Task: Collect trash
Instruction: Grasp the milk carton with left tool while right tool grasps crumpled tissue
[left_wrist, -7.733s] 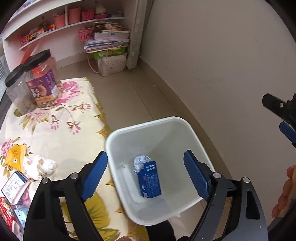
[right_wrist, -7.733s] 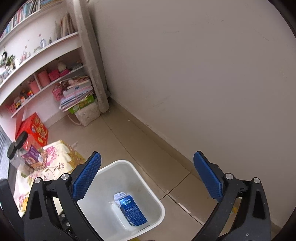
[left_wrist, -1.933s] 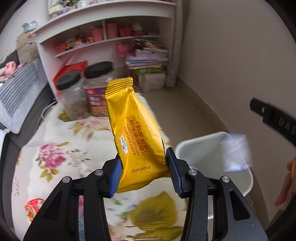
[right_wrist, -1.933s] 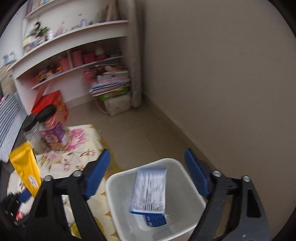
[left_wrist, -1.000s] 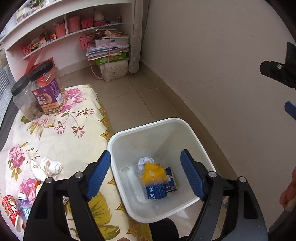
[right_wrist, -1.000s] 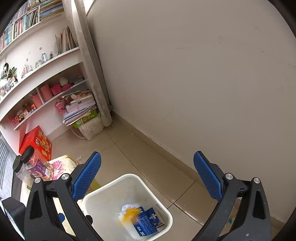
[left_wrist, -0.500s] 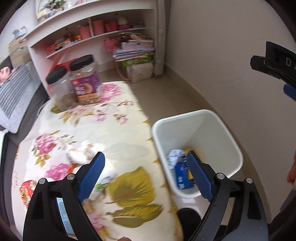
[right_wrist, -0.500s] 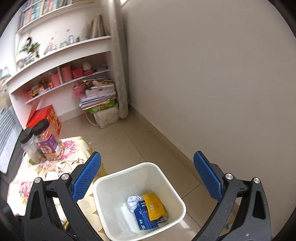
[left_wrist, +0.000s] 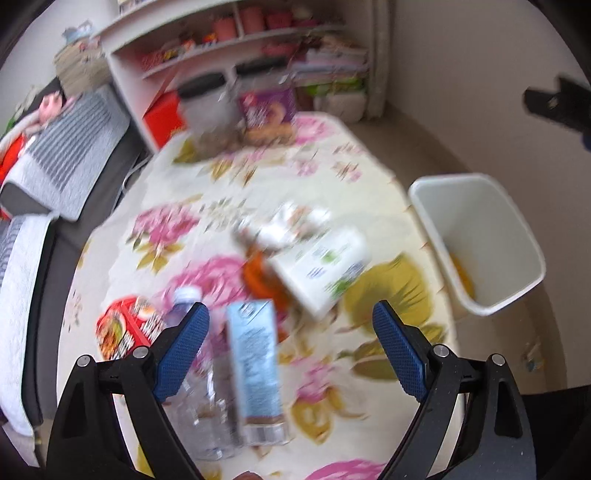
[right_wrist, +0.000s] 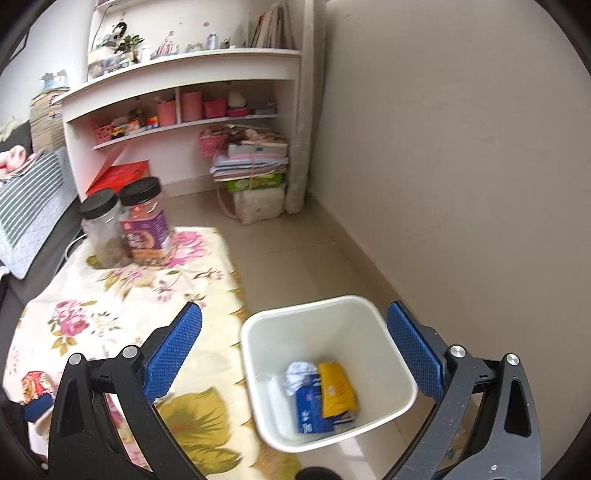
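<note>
Trash on the floral bench (left_wrist: 177, 221), bin (right_wrist: 258, 373) on the floor beside it
My left gripper (left_wrist: 291, 347) hangs wide and empty over the pale blue carton (left_wrist: 255, 365), which lies against the clear bottle (left_wrist: 199, 398) with a white carton (left_wrist: 325, 266) just behind; my right gripper (right_wrist: 294, 356) is wide and empty above the bin, which already holds a yellow wrapper (right_wrist: 336, 391). The left view is blurred, so I judge my closing could clip the bottle too, or roll it off the edge
</note>
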